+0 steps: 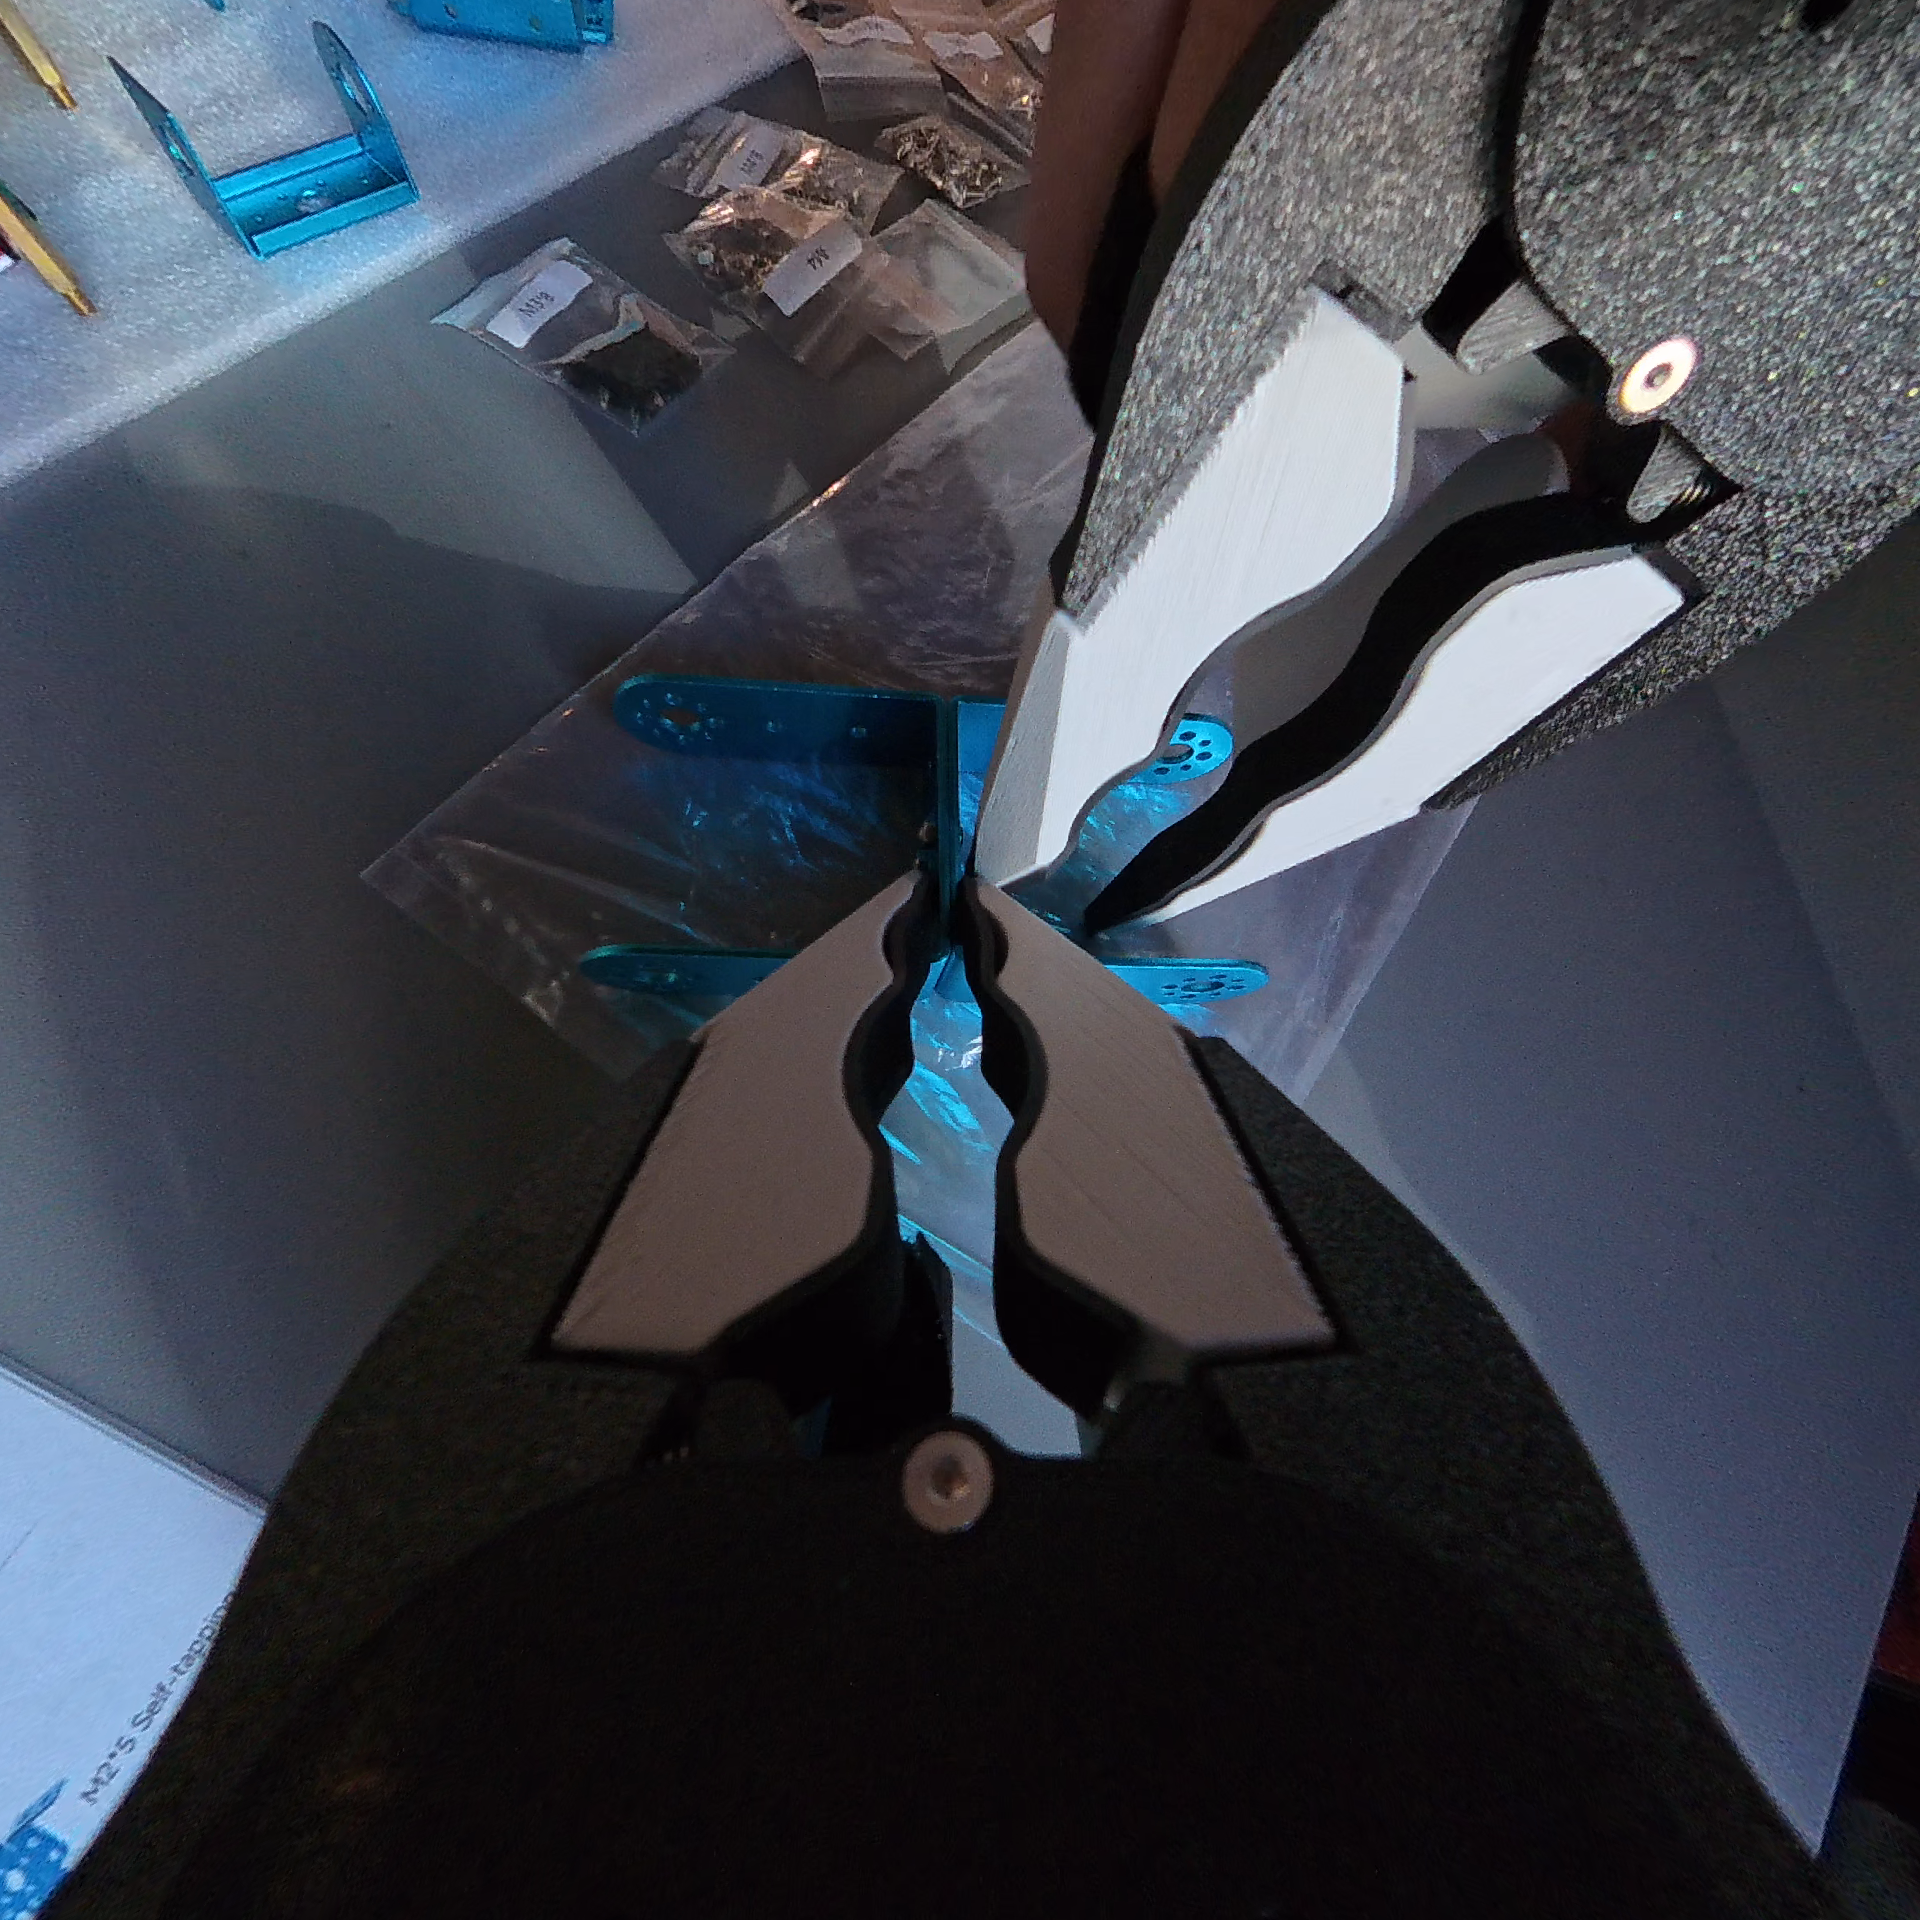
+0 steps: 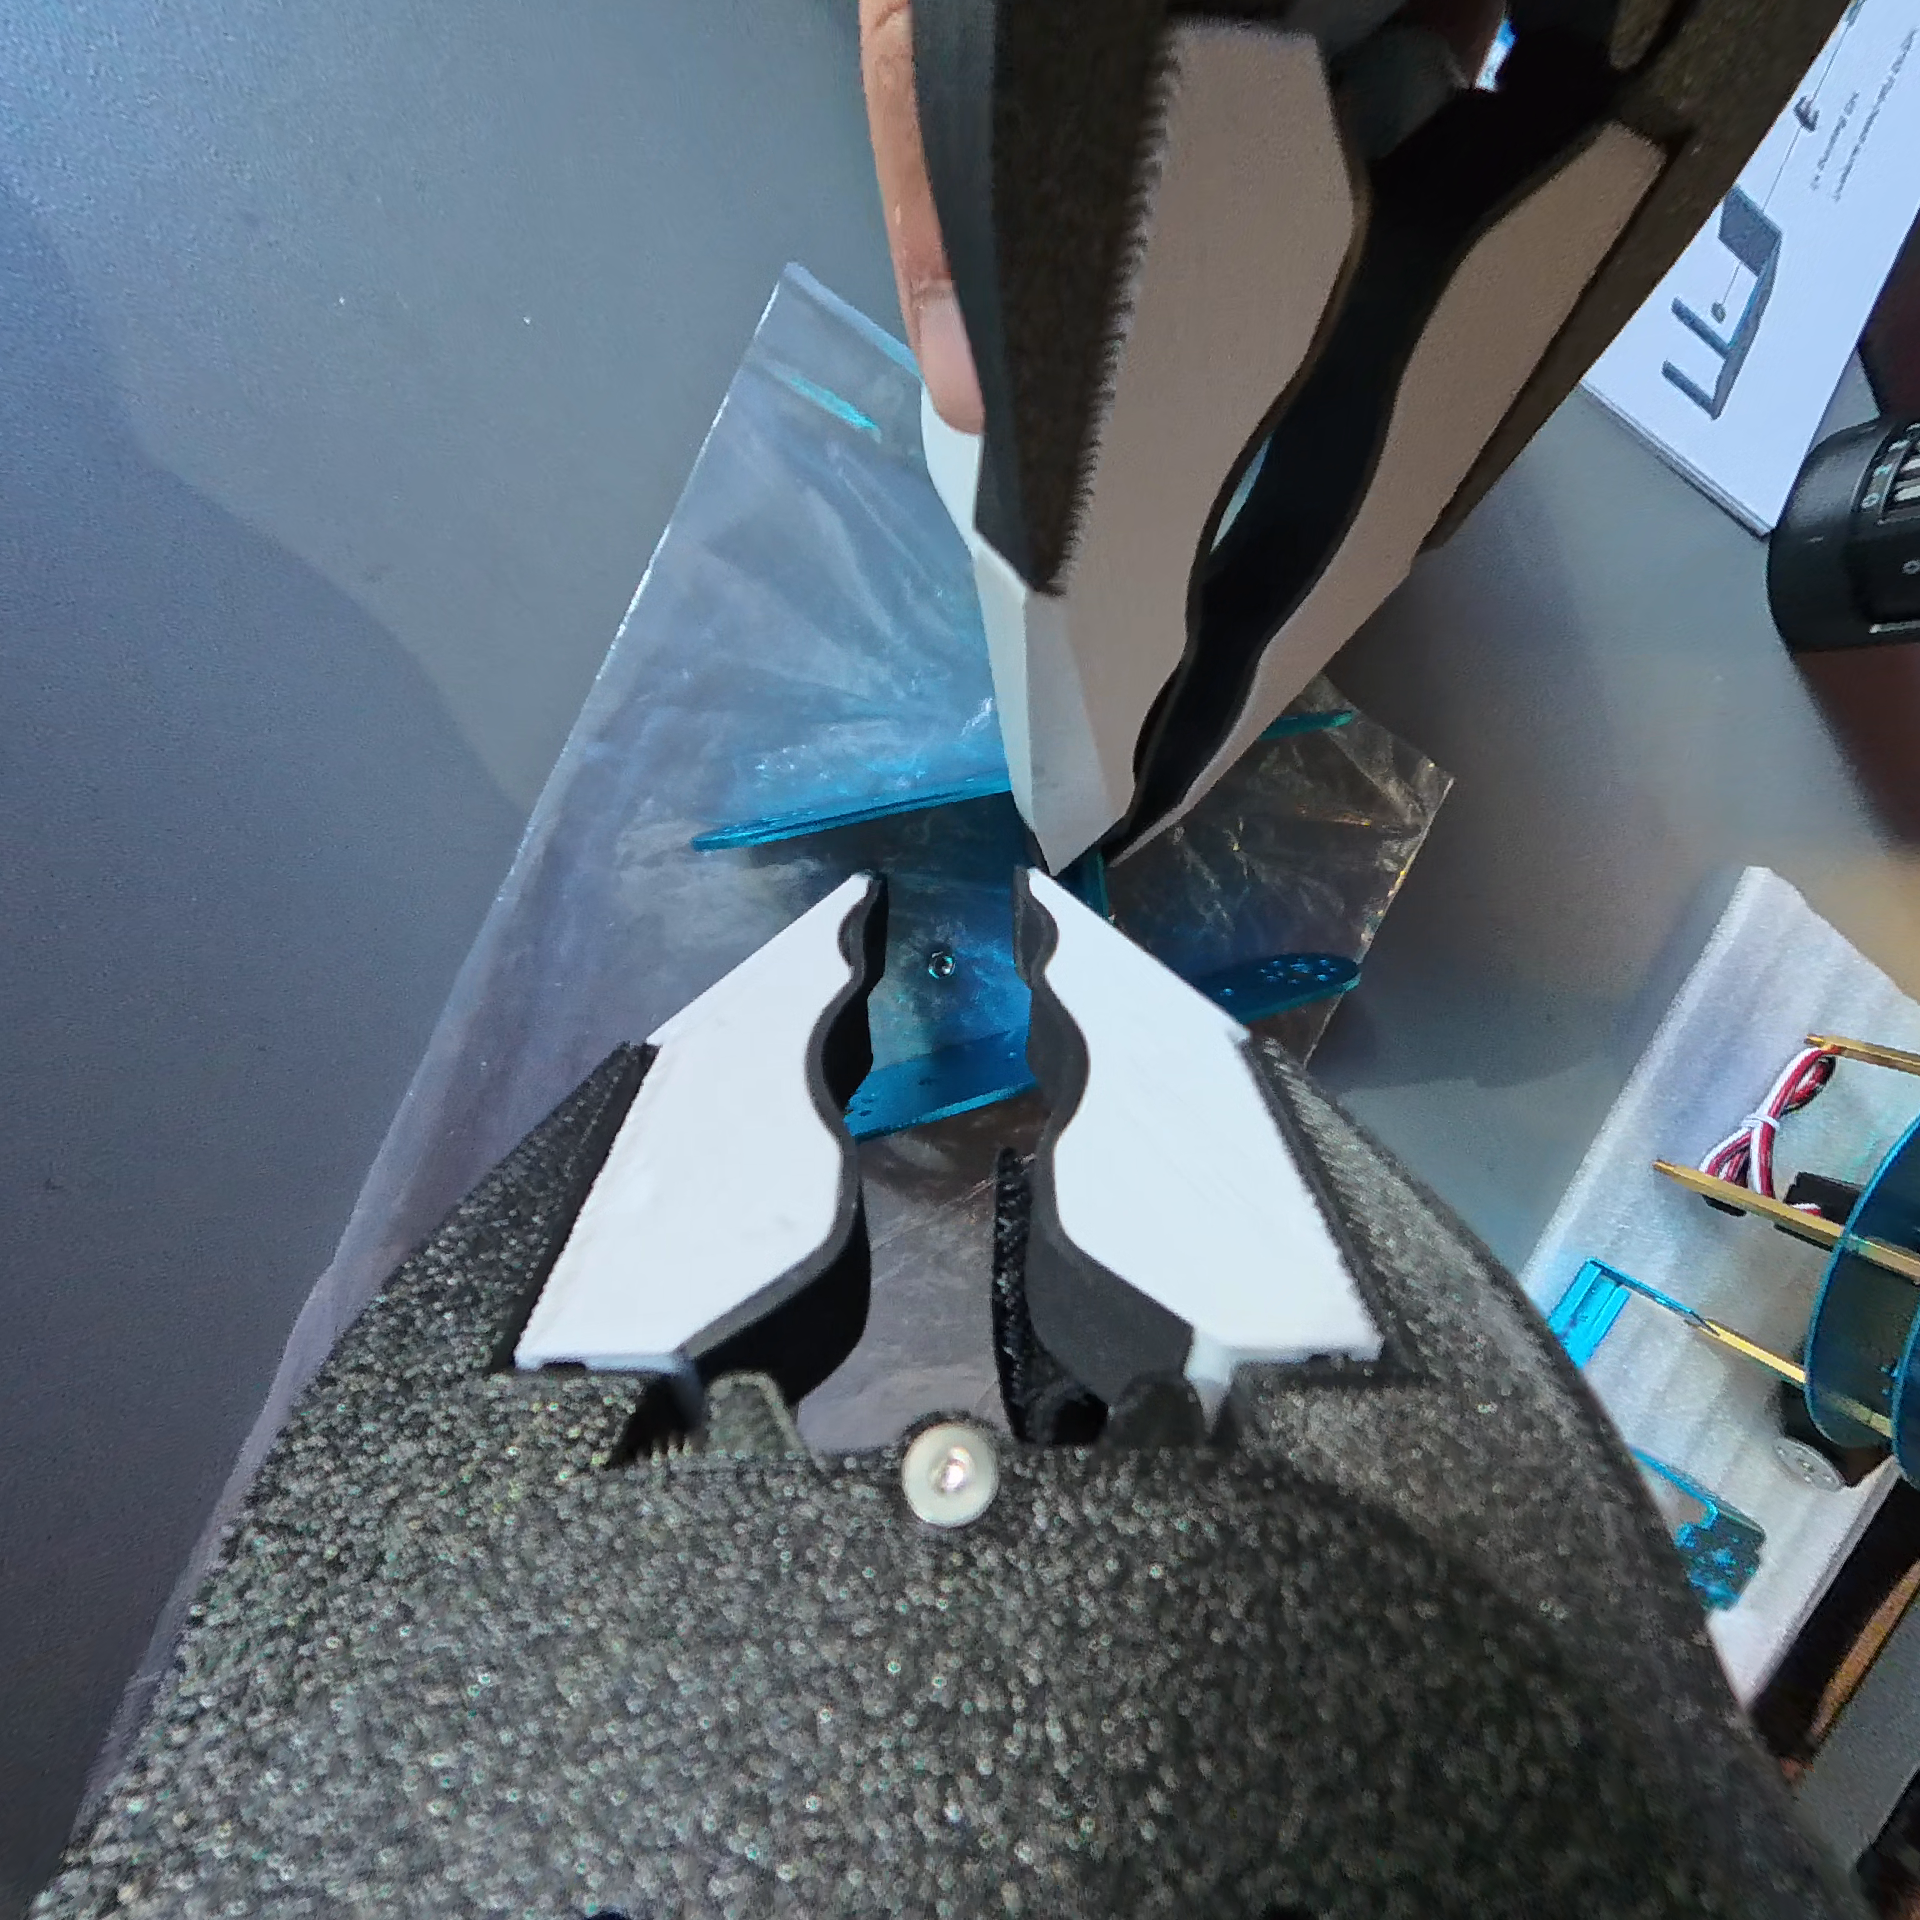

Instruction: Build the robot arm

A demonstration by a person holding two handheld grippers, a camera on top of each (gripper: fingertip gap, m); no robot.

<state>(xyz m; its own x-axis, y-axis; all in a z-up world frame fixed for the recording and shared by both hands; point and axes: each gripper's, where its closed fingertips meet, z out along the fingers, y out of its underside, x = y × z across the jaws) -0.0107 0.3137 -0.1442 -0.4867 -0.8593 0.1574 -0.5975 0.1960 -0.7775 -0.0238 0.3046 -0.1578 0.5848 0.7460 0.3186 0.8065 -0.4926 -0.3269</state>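
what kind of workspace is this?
Likely a hobby robotics kit assembly bench: anodised blue metal U-brackets on white foam, small clear plastic bags of screws on a grey tabletop, and a printed white instruction sheet.

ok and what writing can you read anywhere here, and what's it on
I don't quote writing; these bear it.
Small clear bags: white printed labels.
White sheet, left view's bottom corner: a printed line.
White booklet, right view: tiny blurred print.
Black cylinder beside it: marks too small.
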